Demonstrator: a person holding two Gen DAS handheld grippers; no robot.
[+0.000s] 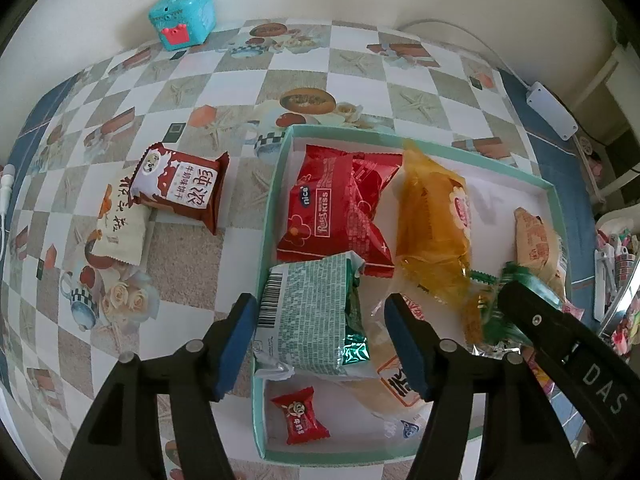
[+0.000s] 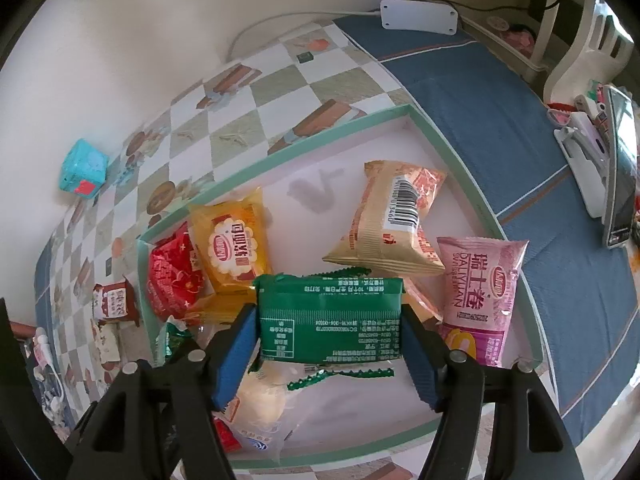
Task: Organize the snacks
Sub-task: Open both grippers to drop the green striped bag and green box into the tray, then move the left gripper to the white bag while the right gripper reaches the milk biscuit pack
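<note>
A teal-rimmed white tray holds several snack packs: a red one, an orange one, a tan one and a pink one. My left gripper is open above the tray's near left corner, its fingers either side of a pale green pack that lies in the tray. My right gripper is shut on a dark green pack held above the tray. A brown pack and a cream pack lie on the table left of the tray.
The checkered tablecloth covers the table. A teal toy box stands at the far wall. A white power strip lies at the far right edge. A small red candy lies in the tray's near corner.
</note>
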